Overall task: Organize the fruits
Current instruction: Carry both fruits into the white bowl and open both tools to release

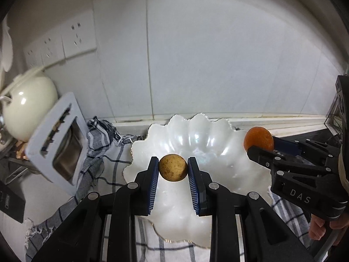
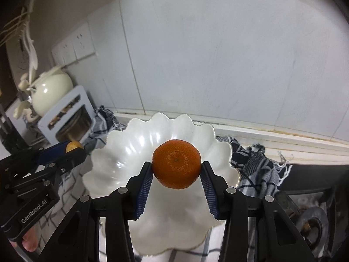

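Fruit's pinched in both: left gripper (image 1: 173,168) has the speckled yellow-brown ball (image 1: 173,167), right gripper (image 2: 176,170) the orange mandarin (image 2: 176,164). I'd lower each into the scalloped pearly-white dish (image 1: 218,148) before letting go, well apart.

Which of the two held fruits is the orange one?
The mandarin in the right gripper; the left gripper holds a smaller brownish-yellow fruit.

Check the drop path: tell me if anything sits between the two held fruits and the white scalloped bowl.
Nothing visible blocks either path. The left claw holds the small brown fruit and the right claw holds the orange, both above the white scalloped bowl. The bowl's inside looks bare.
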Tool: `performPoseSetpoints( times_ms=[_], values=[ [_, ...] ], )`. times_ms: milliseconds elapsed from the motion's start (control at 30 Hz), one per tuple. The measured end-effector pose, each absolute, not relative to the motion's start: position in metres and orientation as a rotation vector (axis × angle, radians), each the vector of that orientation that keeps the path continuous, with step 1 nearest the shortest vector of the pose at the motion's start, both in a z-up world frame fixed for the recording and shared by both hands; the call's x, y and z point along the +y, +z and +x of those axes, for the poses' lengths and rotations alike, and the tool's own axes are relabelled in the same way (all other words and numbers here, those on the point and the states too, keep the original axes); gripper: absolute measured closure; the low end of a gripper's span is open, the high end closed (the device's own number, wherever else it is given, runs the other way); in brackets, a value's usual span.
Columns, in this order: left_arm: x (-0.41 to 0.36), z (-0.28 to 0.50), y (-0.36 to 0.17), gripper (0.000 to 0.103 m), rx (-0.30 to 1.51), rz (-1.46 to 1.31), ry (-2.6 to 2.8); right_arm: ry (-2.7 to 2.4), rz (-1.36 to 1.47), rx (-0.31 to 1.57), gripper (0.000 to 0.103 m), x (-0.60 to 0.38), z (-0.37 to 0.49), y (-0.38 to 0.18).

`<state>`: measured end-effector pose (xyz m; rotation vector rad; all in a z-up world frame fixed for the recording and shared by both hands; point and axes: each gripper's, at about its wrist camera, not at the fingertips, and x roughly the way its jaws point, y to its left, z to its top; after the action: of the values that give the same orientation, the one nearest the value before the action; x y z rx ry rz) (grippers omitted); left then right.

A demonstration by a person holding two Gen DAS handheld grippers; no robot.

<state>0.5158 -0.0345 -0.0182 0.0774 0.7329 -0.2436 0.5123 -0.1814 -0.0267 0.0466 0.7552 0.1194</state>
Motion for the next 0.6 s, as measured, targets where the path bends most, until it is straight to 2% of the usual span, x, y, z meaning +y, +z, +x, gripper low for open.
performPoseSetpoints(
  times_ms=[333,600],
  values=[
    [-0.049,0.566,-0.066,0.076,0.858,0.102,-0.237,0.116,0.078,0.93,0.056,-0.183,0.571,-0.072],
    [-0.057,0.588,-0.094,0.075,0.962,0.102,-0.234,0.105,0.072,0.999,0.056,-0.184,0.584,-0.092]
  ],
)
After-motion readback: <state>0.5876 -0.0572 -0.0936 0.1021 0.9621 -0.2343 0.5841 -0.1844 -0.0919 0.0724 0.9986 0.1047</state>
